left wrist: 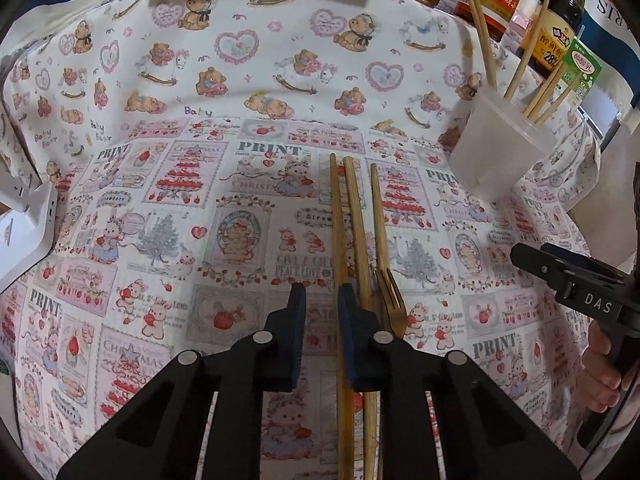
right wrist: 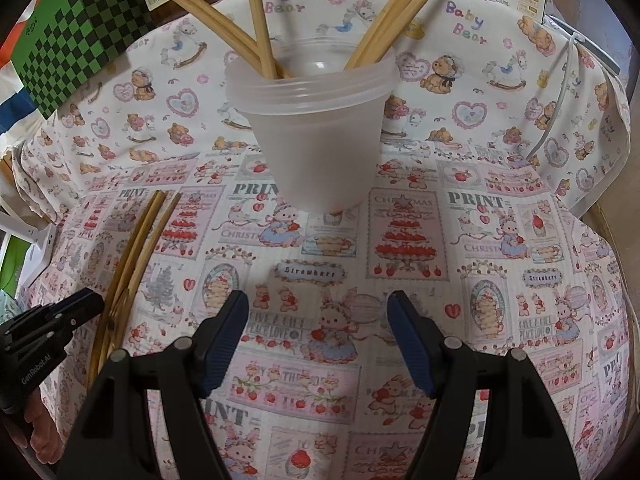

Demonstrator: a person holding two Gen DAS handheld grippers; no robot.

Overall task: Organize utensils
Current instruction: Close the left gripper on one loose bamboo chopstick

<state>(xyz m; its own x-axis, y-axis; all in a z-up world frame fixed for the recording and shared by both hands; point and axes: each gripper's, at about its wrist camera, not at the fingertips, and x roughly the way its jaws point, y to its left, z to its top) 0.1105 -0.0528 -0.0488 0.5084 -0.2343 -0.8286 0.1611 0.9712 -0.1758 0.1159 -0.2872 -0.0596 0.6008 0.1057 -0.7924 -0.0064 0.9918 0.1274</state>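
Three chopsticks lie lengthwise, seemingly parallel, beside left gripper.

Both wrist views low, sharing tablecloth

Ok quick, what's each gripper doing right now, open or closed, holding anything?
Left gripper: open, holding nothing, beside the loose chopsticks.
Right gripper: open wide, empty, facing the cup.
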